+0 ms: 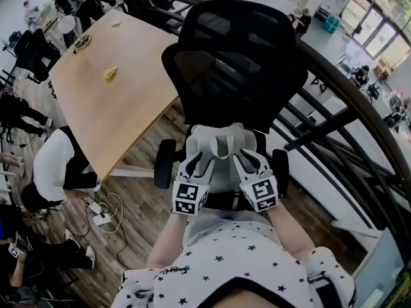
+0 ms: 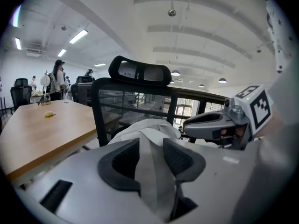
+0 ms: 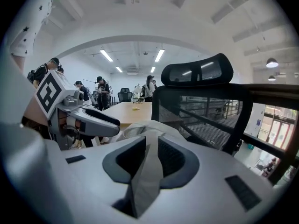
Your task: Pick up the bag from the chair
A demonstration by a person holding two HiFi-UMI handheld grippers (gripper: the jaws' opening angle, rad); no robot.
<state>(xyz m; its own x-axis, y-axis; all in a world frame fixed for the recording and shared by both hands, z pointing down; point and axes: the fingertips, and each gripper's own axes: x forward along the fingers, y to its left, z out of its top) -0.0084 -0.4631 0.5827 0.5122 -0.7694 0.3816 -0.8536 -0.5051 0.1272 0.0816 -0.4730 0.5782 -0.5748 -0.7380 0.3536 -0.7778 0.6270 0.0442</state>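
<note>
Far left: wooden tabletop (image 1: 109, 108), a small yellow item (image 1: 110, 73) on it, well apart from the work. Left claw (image 1: 196, 162) reaches forward to the chair (image 1: 237, 63); in the left gripper view its jaws (image 2: 150, 149) are closed onto a strip of pale fabric that runs up into the bag (image 2: 145, 127). Centre: bag (image 1: 221, 140), light grey, lies on the seat against the foot of the black mesh backrest, between the two armrests (image 1: 164, 162). Right claw (image 1: 245, 160) sits just beside the left one; the right gripper view shows its jaws (image 3: 152, 155) likewise pinched on a fold or strap of the bag (image 3: 140, 129). Far right: dark railing (image 1: 359, 108), open hall below. Progress, judged: reach and grasp look done, both claws have cloth. The lift is what is left; the bag appears to rest on the seat, though whether it has cleared the cushion cannot be told from these views. Grip is on thin fabric only, so the bag's body will likely sag below when raised.
</note>
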